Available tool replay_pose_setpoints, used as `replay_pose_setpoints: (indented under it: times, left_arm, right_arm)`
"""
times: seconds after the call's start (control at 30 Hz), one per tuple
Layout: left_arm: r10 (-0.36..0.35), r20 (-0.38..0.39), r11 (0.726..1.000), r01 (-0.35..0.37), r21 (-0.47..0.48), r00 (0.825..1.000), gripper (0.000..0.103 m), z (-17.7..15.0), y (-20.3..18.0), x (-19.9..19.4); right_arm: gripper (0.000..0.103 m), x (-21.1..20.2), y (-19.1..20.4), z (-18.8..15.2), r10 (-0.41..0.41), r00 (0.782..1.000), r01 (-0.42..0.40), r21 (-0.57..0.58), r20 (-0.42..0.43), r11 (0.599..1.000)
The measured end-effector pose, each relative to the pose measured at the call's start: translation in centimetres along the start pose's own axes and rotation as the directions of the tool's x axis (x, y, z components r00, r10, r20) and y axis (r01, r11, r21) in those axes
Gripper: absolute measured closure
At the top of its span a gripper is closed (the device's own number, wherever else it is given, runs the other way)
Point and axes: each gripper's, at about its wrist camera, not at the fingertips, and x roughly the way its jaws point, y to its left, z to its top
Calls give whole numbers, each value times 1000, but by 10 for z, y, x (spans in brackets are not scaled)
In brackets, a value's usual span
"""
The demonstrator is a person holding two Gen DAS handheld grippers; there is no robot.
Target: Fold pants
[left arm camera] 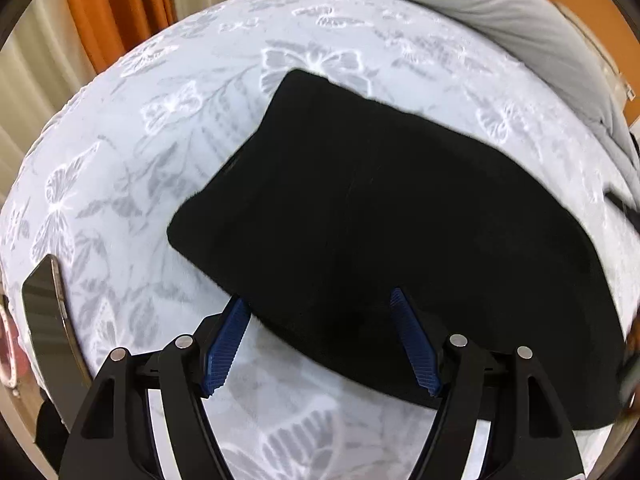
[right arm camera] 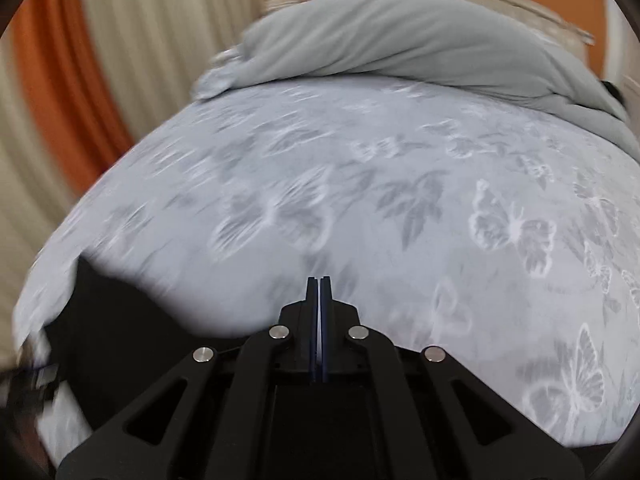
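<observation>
The black pants [left arm camera: 380,220] lie folded into a flat rectangle on the butterfly-print bed sheet [left arm camera: 152,168]. My left gripper [left arm camera: 320,302] hovers over their near edge with its jaws wide open. Its left blue pad [left arm camera: 228,340] sits just off the fabric and the right pad [left arm camera: 416,344] stands above it, and neither presses on the cloth. In the right wrist view my right gripper [right arm camera: 319,282] is shut with nothing between its fingers, over bare sheet [right arm camera: 400,220]. The pants [right arm camera: 120,328] show there only as a dark patch at the lower left, apart from that gripper.
A dark phone [left arm camera: 48,320] lies on the sheet near the left edge of the bed. A bunched grey duvet [right arm camera: 400,36] runs along the far side. Orange and cream curtains [right arm camera: 100,60] hang beyond the bed on the left.
</observation>
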Motion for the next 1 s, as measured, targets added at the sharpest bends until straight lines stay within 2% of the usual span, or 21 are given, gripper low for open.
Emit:
replay_pose_setpoints:
  times: [0.07, 0.13, 0.2, 0.23, 0.27, 0.33, 0.4, 0.5, 0.57, 0.63, 0.67, 0.7, 0.8, 1.0]
  left_arm:
    - [-17, 1, 999, 17, -40, 1000, 33, 5, 0, -2]
    - [-31, 23, 997, 32, -67, 999, 33, 6, -6, -9]
    - [-27, 64, 999, 30, -43, 998, 33, 6, -20, -17]
    - [-15, 94, 1000, 17, -14, 995, 32, 4, -30, -23]
    - [-9, 114, 1000, 9, 7, 993, 32, 3, -38, -26]
    - [-15, 159, 998, 6, 57, 987, 27, 0, -55, -34]
    - [-41, 201, 993, 19, 112, 979, 26, -4, -74, -40]
    - [-92, 235, 982, 50, 181, 968, 26, -11, -97, -49]
    - [-133, 263, 973, 76, 218, 956, 26, -17, -110, -58]
    - [-171, 295, 959, 91, 267, 940, 26, -28, -126, -68]
    - [-180, 307, 954, 90, 286, 934, 26, -36, -135, -70]
    - [-187, 323, 948, 83, 308, 928, 26, -42, -142, -74]
    - [-203, 364, 929, 62, 364, 909, 19, -66, -169, -79]
    - [-198, 371, 891, 9, 453, 907, 17, -103, -212, -74]
  right_arm:
    - [102, 18, 9, -14, -6, 998, 5, -23, -66, 1000]
    - [103, 64, 15, -22, -84, 986, 76, -60, -145, 995]
    - [103, 66, 14, -14, -128, 990, 126, -48, -50, 991]
    - [103, 62, 10, -6, -190, 981, 190, -13, -35, 982]
    - [100, 51, 1, 0, -202, 979, 203, 57, -23, 977]
    - [100, 20, -15, 1, -113, 993, 108, 158, 24, 981]
    - [100, -23, -30, -12, -103, 993, 93, 168, 51, 981]
    - [100, -86, -55, -55, -192, 978, 181, 122, 86, 976]
    - [99, -119, -74, -90, -296, 950, 282, 136, 99, 950]
    - [99, -144, -97, -128, -456, 886, 438, 168, 85, 883]
    - [99, -152, -104, -138, -489, 869, 470, 188, 72, 862]
    - [99, -156, -110, -145, -498, 865, 477, 206, 60, 854]
    - [99, -175, -128, -160, -477, 877, 447, 269, 55, 853]
    - [99, -207, -148, -186, -513, 857, 474, 300, 59, 828]
